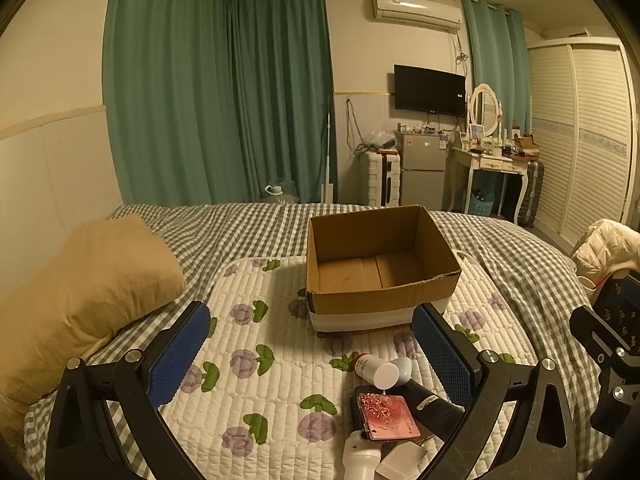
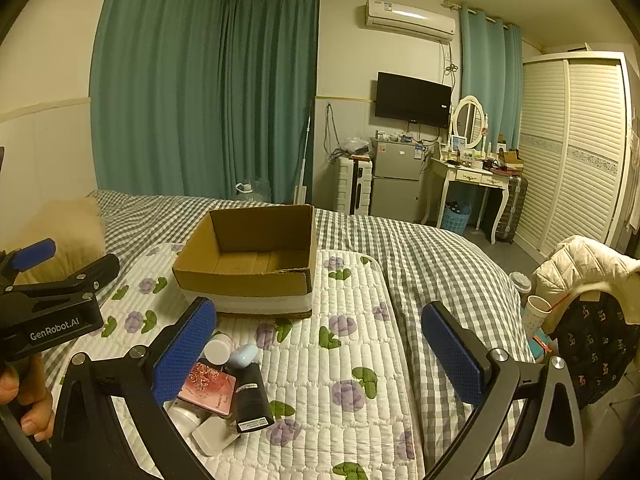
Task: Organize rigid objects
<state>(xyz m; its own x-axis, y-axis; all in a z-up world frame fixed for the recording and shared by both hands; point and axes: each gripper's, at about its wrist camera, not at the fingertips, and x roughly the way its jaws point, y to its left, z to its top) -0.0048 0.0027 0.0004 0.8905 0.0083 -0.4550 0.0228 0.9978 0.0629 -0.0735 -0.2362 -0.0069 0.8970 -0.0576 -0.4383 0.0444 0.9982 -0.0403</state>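
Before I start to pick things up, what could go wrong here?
The small items lie heaped together: the pink case rests on others, so pulling one may shift the rest. The white-capped bottle lies on its side and could roll on the soft quilt. Both tongs are open and empty; the cardboard box might slide if bumped.

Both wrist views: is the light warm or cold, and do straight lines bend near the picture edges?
Left wrist view: warm yellowish light, curtains and wardrobe bow outward, corners dark. Right wrist view: same warm cast and bending; the cardboard box is sharp, the tan pillow at left looks soft.
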